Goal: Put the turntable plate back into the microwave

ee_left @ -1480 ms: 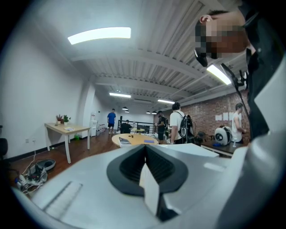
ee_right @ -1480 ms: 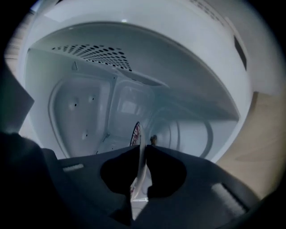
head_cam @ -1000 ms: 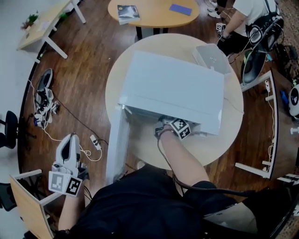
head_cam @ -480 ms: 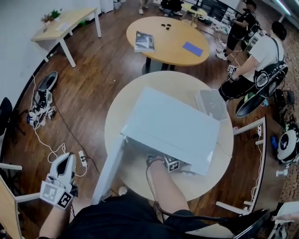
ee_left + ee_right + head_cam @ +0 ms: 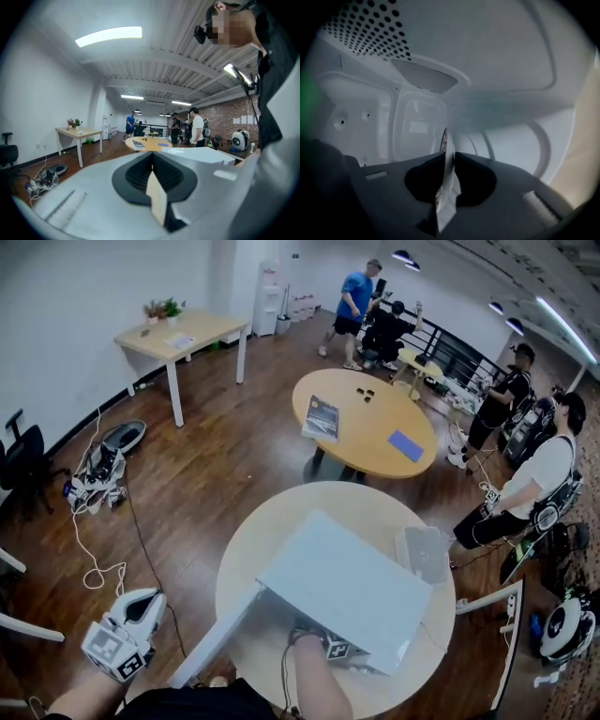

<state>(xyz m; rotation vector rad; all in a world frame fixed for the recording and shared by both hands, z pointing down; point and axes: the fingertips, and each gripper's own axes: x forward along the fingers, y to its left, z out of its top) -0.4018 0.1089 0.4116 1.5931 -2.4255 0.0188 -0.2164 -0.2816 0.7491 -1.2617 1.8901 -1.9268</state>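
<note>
Presently the plate [image 5: 445, 139] sits inside the microwave [image 5: 349, 583], showing edge-on as a thin pale rim that stands upright in the right gripper view. The right tongs [image 5: 449, 154] are clamped on that rim, having reached in past the open door [image 5: 212, 643]. The plate runs straight ahead of them, deeper into the cavity. Judgement: it has yet to be laid flat and released. The left tongs [image 5: 151, 155] are closed on nothing and hang low, well apart from the round surface [image 5: 272, 521] carrying the microwave. The right tongs are much the nearer.

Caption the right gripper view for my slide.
Right tongs, shut, reaching inside the white microwave cavity.
</note>
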